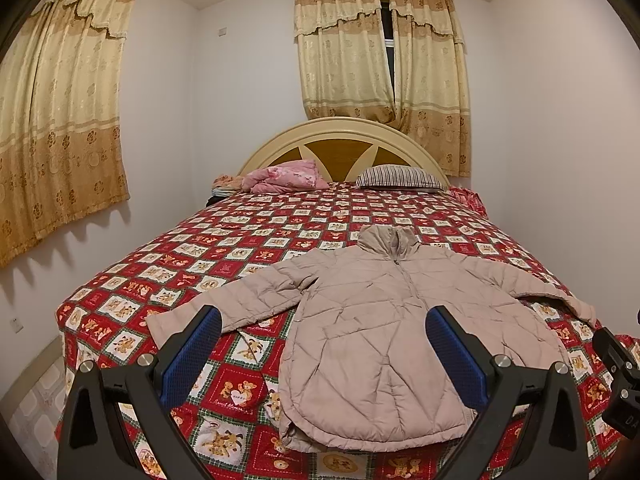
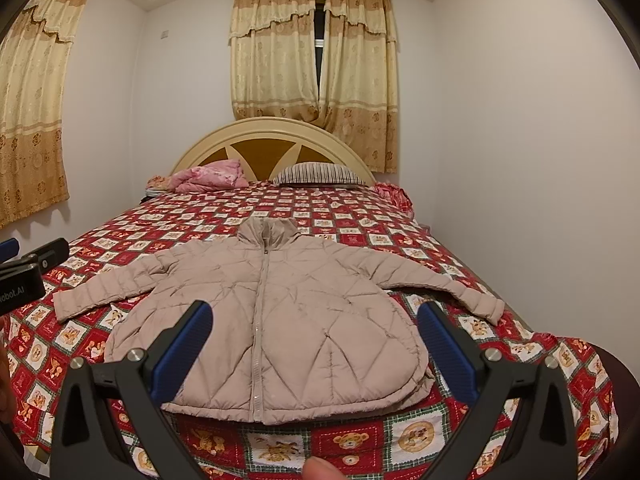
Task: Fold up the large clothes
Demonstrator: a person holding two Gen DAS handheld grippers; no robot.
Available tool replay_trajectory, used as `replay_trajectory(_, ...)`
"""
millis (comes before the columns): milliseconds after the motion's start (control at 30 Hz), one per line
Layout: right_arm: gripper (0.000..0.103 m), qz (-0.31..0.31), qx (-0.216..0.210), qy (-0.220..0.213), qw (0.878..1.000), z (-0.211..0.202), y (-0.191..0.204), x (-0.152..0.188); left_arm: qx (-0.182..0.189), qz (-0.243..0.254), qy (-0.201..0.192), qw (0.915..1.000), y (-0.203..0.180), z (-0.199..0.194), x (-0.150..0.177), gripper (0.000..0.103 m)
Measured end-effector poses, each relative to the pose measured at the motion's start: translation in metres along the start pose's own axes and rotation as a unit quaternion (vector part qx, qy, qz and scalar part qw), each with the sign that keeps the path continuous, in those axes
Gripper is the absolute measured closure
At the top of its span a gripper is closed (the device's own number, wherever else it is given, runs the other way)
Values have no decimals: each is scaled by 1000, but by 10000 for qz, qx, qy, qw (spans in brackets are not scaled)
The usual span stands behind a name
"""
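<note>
A beige quilted jacket [image 2: 276, 320] is laid flat, front up and zipped, near the foot edge of the bed [image 2: 400, 436], with both sleeves spread toward the side edges. The left gripper [image 1: 324, 356] and the right gripper [image 2: 316, 348] are held above the foot edge, fingers spread wide and holding nothing. A striped pillow [image 2: 318, 174] and a pink quilt [image 2: 212, 176] are seen by the headboard [image 2: 272, 132].

Red teddy-bear quilt [image 1: 240, 240], striped pillow [image 1: 400, 178], pink bedding [image 1: 284, 176], beige curtains [image 1: 344, 52]
</note>
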State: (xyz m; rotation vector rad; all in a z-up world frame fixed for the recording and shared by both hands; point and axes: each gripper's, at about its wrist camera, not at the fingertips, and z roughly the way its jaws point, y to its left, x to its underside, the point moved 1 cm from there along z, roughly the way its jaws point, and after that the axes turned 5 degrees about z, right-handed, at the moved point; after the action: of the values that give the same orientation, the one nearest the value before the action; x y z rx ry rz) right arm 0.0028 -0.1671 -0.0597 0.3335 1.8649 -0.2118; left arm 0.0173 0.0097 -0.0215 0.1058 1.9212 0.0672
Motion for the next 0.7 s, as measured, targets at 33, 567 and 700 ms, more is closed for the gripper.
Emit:
replay_trajectory(33,0,2,-1,-1,10000,0,0,0,-3,4,-8,10000,0,0,0,1)
replay_trajectory(567,0,10,0,13,10000,0,1,-1,-11,-36,-10,10000,4,1,0,1)
replay_trajectory(700,0,12,-3,11,10000,0,1,-1,-11,-37,-12,10000,4,1,0,1)
